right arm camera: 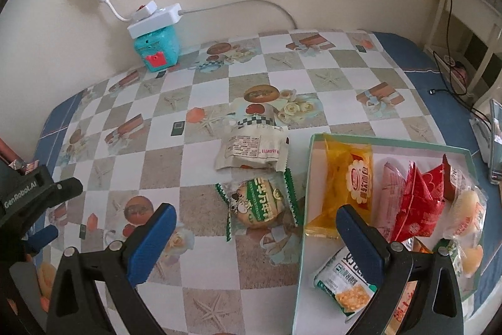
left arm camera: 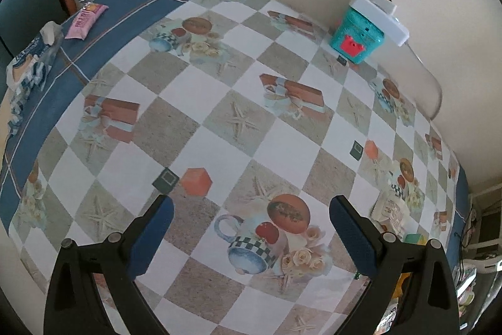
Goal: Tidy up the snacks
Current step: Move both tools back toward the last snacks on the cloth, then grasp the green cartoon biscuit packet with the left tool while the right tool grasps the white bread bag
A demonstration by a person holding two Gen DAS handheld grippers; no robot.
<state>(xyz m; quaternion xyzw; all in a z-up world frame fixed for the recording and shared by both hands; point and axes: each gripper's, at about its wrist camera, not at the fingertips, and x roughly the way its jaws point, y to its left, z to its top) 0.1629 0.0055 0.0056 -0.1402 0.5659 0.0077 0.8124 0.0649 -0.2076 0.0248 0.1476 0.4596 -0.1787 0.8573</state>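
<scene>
In the right wrist view my right gripper (right arm camera: 255, 223) hangs open just above a round pastry in a green-edged wrapper (right arm camera: 259, 203) lying on the tablecloth. A beige wrapped snack (right arm camera: 251, 151) lies just beyond it. To the right, a shallow green-rimmed tray (right arm camera: 310, 159) holds several snacks: a yellow bread pack (right arm camera: 348, 181), a pink pack (right arm camera: 390, 193), a red pack (right arm camera: 414, 203) and a white-green pack (right arm camera: 343, 284). My left gripper (left arm camera: 251, 211) is open over bare tablecloth. A pink snack pack (left arm camera: 86, 21) and a blue-white bag (left arm camera: 29, 65) lie at the far left edge.
A teal box (right arm camera: 158, 47) with a white power strip (right arm camera: 153, 19) on top stands against the wall. A phone (right arm camera: 495, 143) stands at the right table edge, with cables and a white shelf (right arm camera: 464, 18) beyond. The other gripper's black body (right arm camera: 28, 200) shows at the left.
</scene>
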